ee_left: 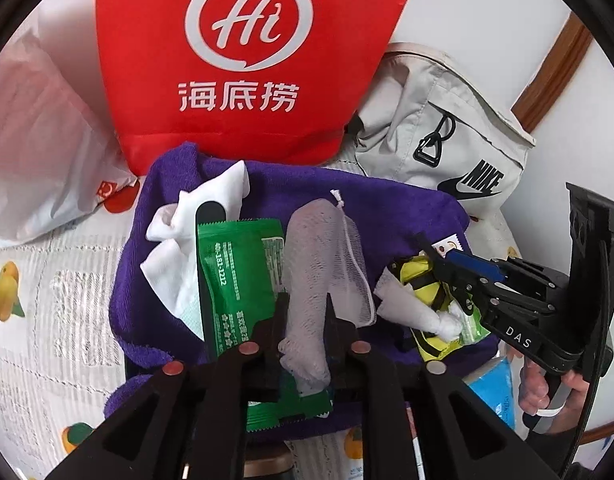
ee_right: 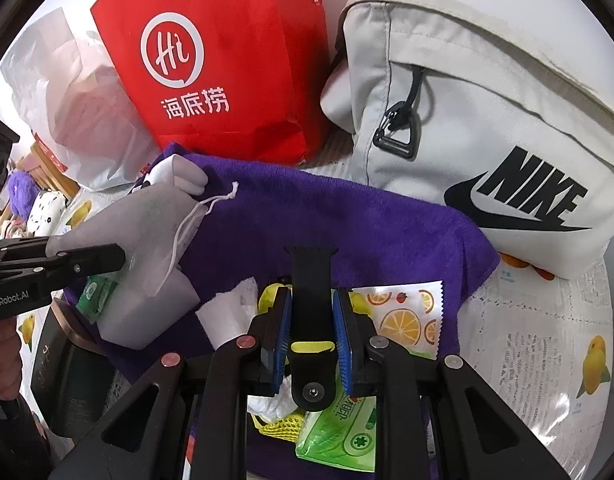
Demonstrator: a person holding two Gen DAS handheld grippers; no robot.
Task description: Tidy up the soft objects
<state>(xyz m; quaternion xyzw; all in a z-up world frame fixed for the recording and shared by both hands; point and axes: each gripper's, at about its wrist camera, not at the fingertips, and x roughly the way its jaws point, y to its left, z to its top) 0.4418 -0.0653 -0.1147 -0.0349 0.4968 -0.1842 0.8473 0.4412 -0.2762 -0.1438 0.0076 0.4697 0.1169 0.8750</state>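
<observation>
Left wrist view looks down on a purple towel (ee_left: pixel 291 200) spread over a fruit-printed surface (ee_left: pixel 35 272), and this towel serves as the landmark for everything else. On the towel's middle lies a white mesh drawstring pouch (ee_left: pixel 319 264), and the left gripper (ee_left: pixel 305 320) has its fingers pinched on the pouch's near end. Just left of the pouch, also on the towel, sit a green sachet (ee_left: pixel 237 280) and a crumpled white cloth (ee_left: pixel 187 232). Toward the towel's right edge the right gripper (ee_left: pixel 447 276) is clamped on a black strap (ee_right: pixel 311 280) that belongs to a yellow mesh item (ee_left: pixel 423 284); seen from the right wrist, the blue-padded fingers (ee_right: pixel 281 336) press the strap from both sides. A white wad (ee_left: pixel 419 312) and a green wet-wipe pack (ee_right: pixel 343 432) lie by that item, and an orange-slice printed sachet (ee_right: pixel 407 316) lies on the towel just right of the fingers. Behind the towel stand a red Haidilao bag (ee_left: pixel 243 60) and a grey Nike bag (ee_right: pixel 487 120), with a white plastic bag (ee_left: pixel 39 128) beyond its left corner
</observation>
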